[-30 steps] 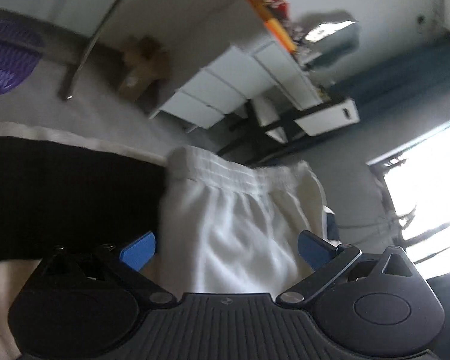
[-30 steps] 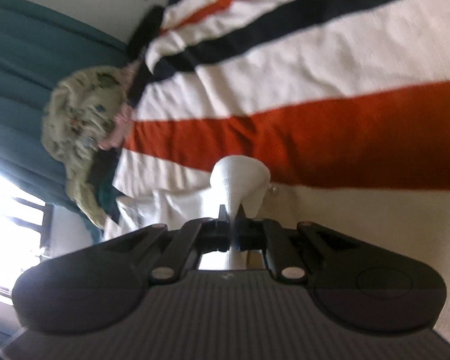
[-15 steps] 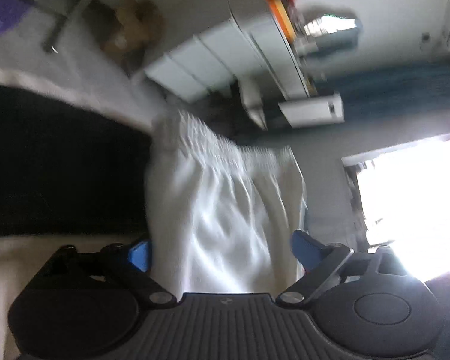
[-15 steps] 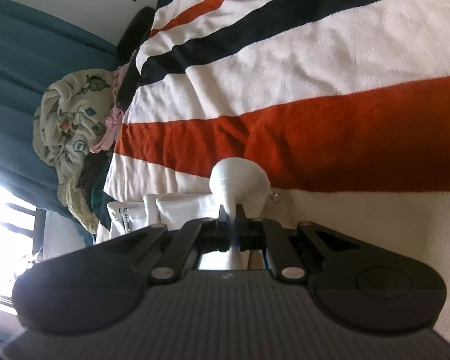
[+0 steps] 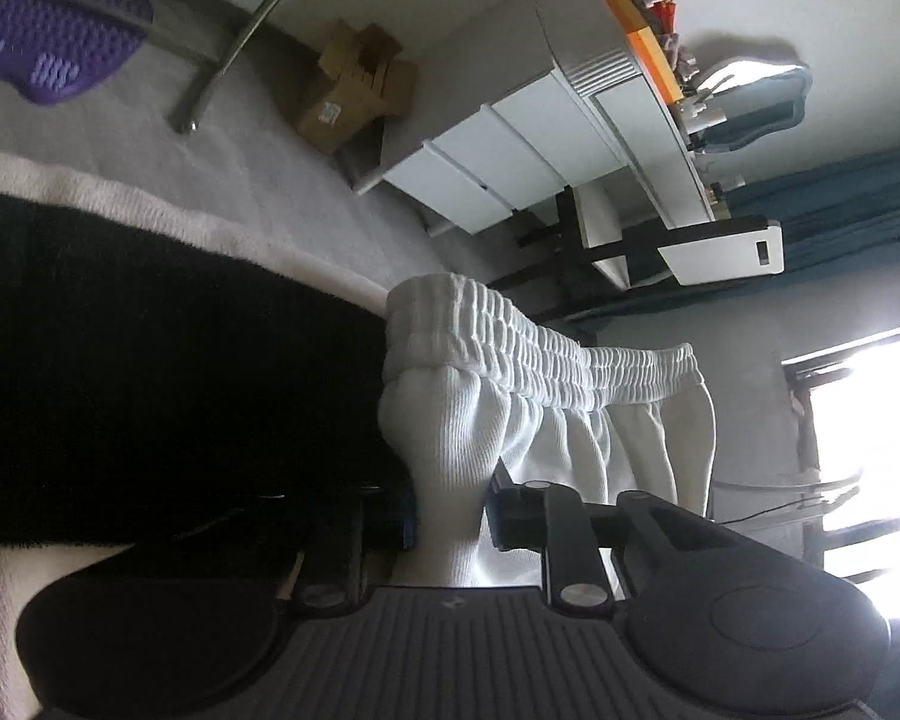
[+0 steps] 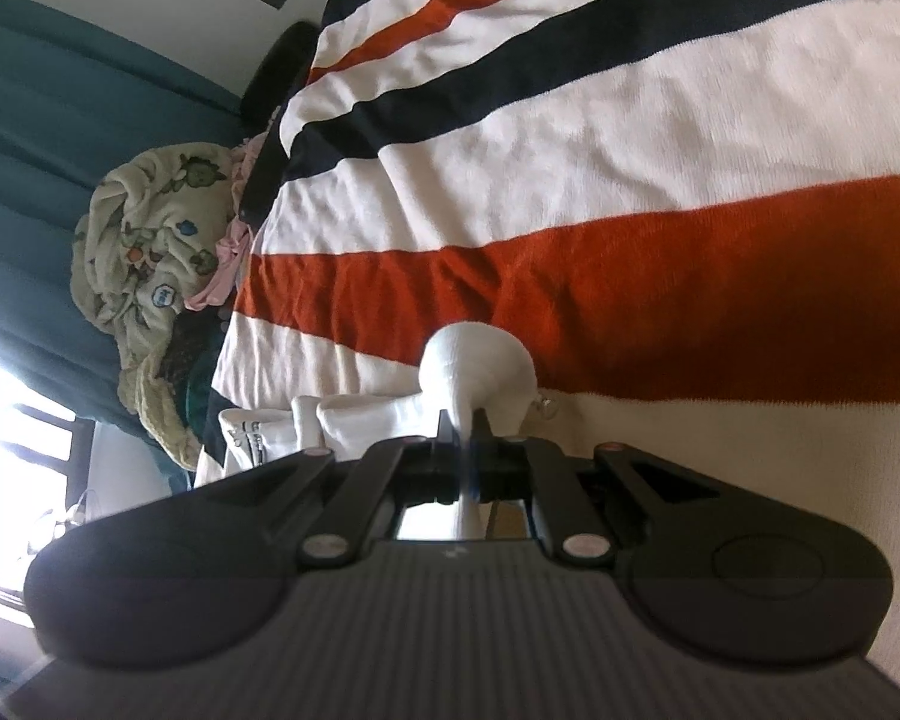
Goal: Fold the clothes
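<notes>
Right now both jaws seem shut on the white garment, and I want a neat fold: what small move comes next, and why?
Probably lift and draw the two grips apart to spread the cloth. The left gripper pinches the white shorts below the bunched waistband, and the right gripper holds another wad over the striped blanket.

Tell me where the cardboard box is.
Left wrist view, upper middle: the cardboard box sits on the floor, left of the white drawers, by the wall.
</notes>
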Tool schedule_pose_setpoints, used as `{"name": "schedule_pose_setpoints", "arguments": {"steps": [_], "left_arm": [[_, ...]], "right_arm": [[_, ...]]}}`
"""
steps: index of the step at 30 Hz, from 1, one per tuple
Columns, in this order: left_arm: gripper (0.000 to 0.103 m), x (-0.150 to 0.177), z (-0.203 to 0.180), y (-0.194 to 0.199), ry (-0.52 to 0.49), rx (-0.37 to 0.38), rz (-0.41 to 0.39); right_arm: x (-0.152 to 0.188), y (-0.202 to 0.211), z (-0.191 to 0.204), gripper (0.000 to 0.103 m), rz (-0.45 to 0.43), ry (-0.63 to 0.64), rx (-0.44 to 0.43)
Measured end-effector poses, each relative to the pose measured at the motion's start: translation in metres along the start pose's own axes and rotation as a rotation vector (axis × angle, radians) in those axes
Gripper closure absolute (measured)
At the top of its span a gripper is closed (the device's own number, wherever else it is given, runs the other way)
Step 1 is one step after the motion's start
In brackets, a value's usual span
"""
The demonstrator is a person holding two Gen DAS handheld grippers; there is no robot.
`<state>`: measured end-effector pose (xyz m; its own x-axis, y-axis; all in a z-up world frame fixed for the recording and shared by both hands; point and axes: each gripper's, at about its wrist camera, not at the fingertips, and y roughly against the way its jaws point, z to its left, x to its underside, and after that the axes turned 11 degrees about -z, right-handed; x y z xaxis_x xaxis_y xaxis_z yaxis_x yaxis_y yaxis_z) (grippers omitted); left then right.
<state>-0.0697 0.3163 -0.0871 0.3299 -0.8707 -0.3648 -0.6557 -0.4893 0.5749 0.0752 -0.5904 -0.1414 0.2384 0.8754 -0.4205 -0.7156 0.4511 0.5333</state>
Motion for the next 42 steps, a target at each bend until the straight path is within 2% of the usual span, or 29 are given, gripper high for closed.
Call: {"name": "schedule_pose_setpoints", "arguments": {"steps": [4,6,12,19,22,26,31,34,38,42], "left_arm": [[0.092,0.003,-0.016,0.012,-0.049,0.014,-0.03],[0.093,0.003,-0.025,0.019,-0.079,0.026,-0.044],[0.094,0.012,-0.08,0.036,-0.316,0.079,-0.112],[0.095,0.018,-0.158,0.03,-0.37,0.168,-0.146],[0.095,0.023,-0.194,0.023,-0.394,0.203,-0.163],[0.095,0.044,-0.259,-0.014,-0.464,0.23,-0.196],[0.095,0.089,-0.335,-0.103,-0.592,0.258,-0.194],[0.094,0.12,-0.369,-0.174,-0.701,0.262,-0.175],[0.093,0.154,-0.396,-0.236,-0.839,0.288,-0.172],[0.089,0.17,-0.411,-0.272,-0.93,0.285,-0.143]], "right_arm": [[-0.004,0.005,0.0,0.097,-0.006,0.005,-0.025],[-0.006,0.012,0.008,0.097,-0.024,0.038,-0.053],[-0.011,0.03,0.043,0.097,-0.061,0.153,-0.149],[-0.021,0.016,0.086,0.097,-0.053,0.149,-0.181],[-0.021,0.002,0.122,0.097,-0.071,0.173,-0.206],[-0.005,-0.032,0.186,0.097,-0.128,0.269,-0.231],[0.035,-0.105,0.247,0.097,-0.187,0.384,-0.192],[0.077,-0.166,0.267,0.097,-0.214,0.484,-0.135],[0.126,-0.232,0.279,0.097,-0.226,0.605,-0.071],[0.138,-0.257,0.28,0.097,-0.203,0.647,-0.087]]}}
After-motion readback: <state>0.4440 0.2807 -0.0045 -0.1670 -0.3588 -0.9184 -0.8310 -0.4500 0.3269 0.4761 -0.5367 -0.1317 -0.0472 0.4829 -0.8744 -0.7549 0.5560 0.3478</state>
